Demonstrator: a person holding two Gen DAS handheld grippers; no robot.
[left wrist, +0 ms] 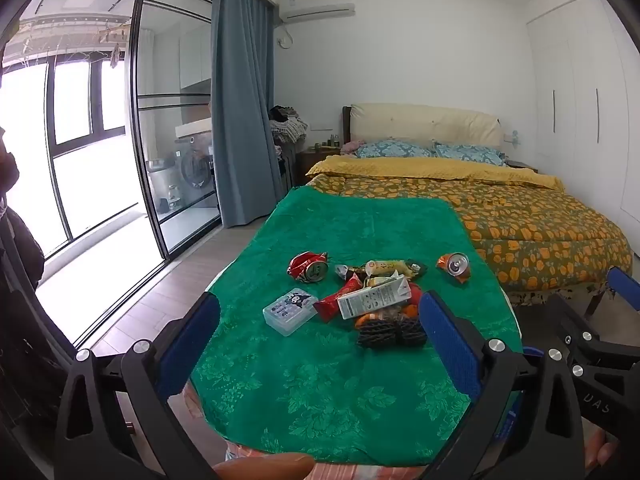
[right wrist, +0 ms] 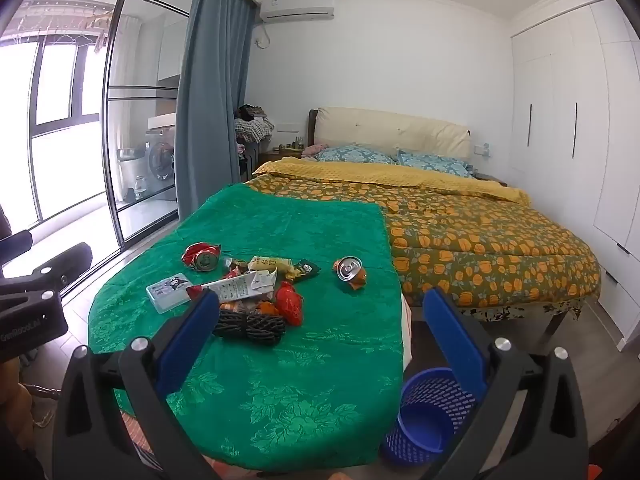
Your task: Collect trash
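Left tool [left wrist: 320, 334] jaws wide apart, nothing between the pads, hanging over the near half of the table [left wrist: 320, 400]. Right tool [right wrist: 320, 330] same: fully spread, empty, over the table's near right edge.

Trash sits in one cluster mid-table, on the green cloth [right wrist: 280, 380]:
- red can [left wrist: 308, 266], crushed, far left of the cluster
- orange can [left wrist: 454, 266], crushed, alone at far right, close to the table's right edge
- carton [left wrist: 374, 296] lying flat in the middle, on top of wrappers [left wrist: 394, 268]
- red wrapper [left wrist: 340, 298] touching the carton's left end
- black netting [left wrist: 390, 332] nearest to the tools, touching the pile
- clear box [left wrist: 290, 310] with a cartoon print, just left of the pile

Bin [right wrist: 430, 416]: blue mesh, on the floor just off the table's near right edge, mouth tipped toward the camera, looks empty. In the right view, it's partly behind the right tool's right finger.

Clearance: the near half of the cloth is bare, as is the far strip beyond the cans. The bed [right wrist: 480, 240] butts the table's far right side, with a floor gap near the bin. On the left, open floor runs to the glass doors [left wrist: 160, 120].
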